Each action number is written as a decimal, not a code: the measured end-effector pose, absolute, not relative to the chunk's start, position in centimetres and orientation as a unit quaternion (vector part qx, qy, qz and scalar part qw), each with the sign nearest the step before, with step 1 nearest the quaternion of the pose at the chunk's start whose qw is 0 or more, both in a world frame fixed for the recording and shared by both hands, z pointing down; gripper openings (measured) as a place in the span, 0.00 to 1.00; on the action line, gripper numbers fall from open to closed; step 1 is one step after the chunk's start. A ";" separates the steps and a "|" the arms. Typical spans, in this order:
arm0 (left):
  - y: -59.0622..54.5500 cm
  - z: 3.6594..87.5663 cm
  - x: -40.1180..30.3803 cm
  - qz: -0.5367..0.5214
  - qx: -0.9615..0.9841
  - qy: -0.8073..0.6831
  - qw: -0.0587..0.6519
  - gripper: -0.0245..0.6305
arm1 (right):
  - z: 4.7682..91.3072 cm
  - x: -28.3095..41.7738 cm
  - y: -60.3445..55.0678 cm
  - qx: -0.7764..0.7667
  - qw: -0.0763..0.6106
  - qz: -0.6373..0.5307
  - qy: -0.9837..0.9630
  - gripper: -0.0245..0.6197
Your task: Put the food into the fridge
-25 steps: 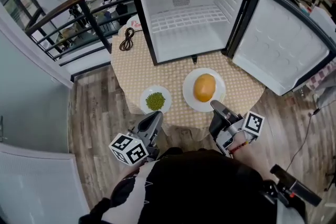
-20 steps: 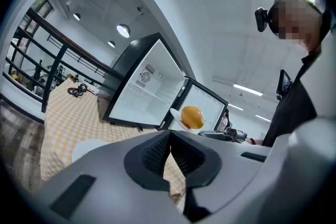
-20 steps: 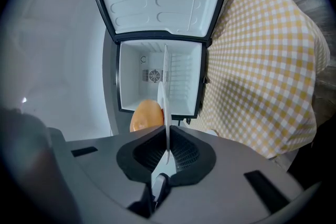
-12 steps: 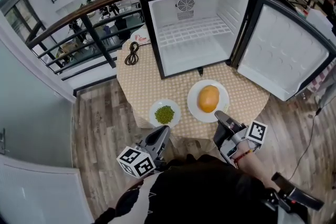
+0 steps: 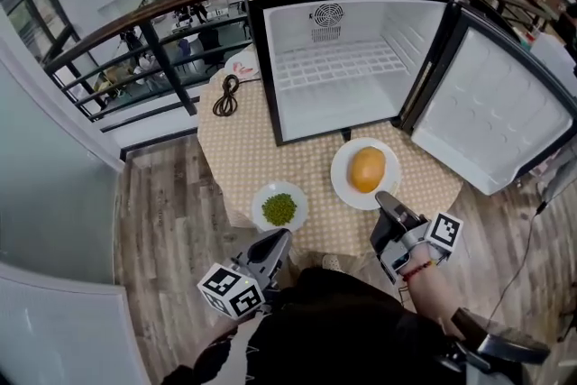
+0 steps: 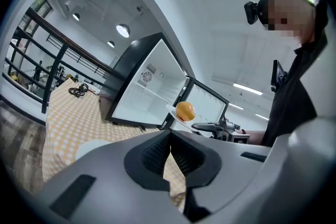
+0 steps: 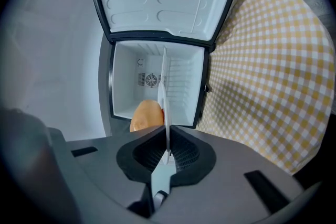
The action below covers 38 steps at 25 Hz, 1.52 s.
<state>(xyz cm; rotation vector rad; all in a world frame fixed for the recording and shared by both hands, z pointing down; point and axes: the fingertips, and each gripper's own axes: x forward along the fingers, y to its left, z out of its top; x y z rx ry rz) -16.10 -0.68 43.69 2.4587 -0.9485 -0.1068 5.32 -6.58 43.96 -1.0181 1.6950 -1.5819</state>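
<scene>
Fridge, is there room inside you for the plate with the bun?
Yes. The fridge is empty: its wire shelf and the floor beneath are bare. The table is bare between cable and pea plate; crowded by the bun plate.

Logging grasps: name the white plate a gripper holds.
The larger plate with the orange food, its rim clamped by the right gripper; the smaller plate of greens sits free.

The person wears a black top, holds a grey left gripper and right gripper, and has perhaps a red wristband.
</scene>
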 end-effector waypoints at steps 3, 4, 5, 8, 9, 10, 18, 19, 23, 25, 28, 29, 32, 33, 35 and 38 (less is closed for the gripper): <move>-1.9 43.6 -15.9 -0.038 0.899 -0.359 0.248 0.06 | 44.1 5.5 -8.4 -0.381 0.295 -0.596 0.643 0.08; -2.3 43.6 -15.8 -0.039 0.897 -0.363 0.248 0.05 | 44.3 5.7 -8.9 -0.381 0.292 -0.597 0.643 0.08; -2.6 43.5 -15.6 -0.039 0.897 -0.366 0.247 0.06 | 44.5 5.9 -9.5 -0.381 0.289 -0.598 0.643 0.08; -3.8 43.3 -14.6 -0.040 0.898 -0.366 0.241 0.05 | 45.2 6.5 -11.2 -0.380 0.285 -0.604 0.640 0.08; -4.4 43.3 -14.2 -0.038 0.899 -0.365 0.239 0.05 | 45.4 6.8 -11.9 -0.379 0.285 -0.607 0.638 0.08; -5.0 43.3 -13.8 -0.037 0.900 -0.364 0.238 0.06 | 45.6 7.1 -12.5 -0.378 0.285 -0.610 0.636 0.08; -10.5 43.3 -10.3 -0.024 0.896 -0.370 0.246 0.05 | 47.8 9.2 -18.4 -0.381 0.273 -0.625 0.625 0.08; -11.2 43.3 -9.9 -0.022 0.896 -0.371 0.245 0.05 | 48.2 9.4 -19.2 -0.382 0.271 -0.628 0.622 0.08; -13.5 43.0 -8.6 -0.017 0.897 -0.373 0.238 0.05 | 49.2 10.1 -22.1 -0.386 0.267 -0.633 0.616 0.08; -14.2 43.2 -8.3 -0.011 0.898 -0.373 0.235 0.06 | 49.6 10.4 -23.5 -0.389 0.271 -0.634 0.611 0.08; -15.0 44.1 -8.8 -0.001 0.893 -0.381 0.239 0.06 | 50.3 10.4 -25.3 -0.401 0.277 -0.633 0.601 0.08; -15.3 44.4 -9.1 -0.001 0.890 -0.386 0.242 0.05 | 50.5 10.4 -25.8 -0.408 0.278 -0.631 0.598 0.08; -15.6 45.2 -9.8 -0.002 0.880 -0.401 0.253 0.06 | 50.8 10.6 -26.9 -0.428 0.276 -0.626 0.590 0.08; -15.6 45.4 -9.8 -0.002 0.880 -0.401 0.255 0.05 | 50.9 10.7 -27.3 -0.432 0.276 -0.625 0.589 0.08; -15.7 45.7 -9.7 0.001 0.882 -0.398 0.253 0.06 | 51.1 11.0 -28.1 -0.439 0.281 -0.621 0.585 0.08; -15.8 45.9 -9.6 0.000 0.882 -0.397 0.253 0.05 | 51.5 11.1 -29.1 -0.449 0.290 -0.619 0.574 0.08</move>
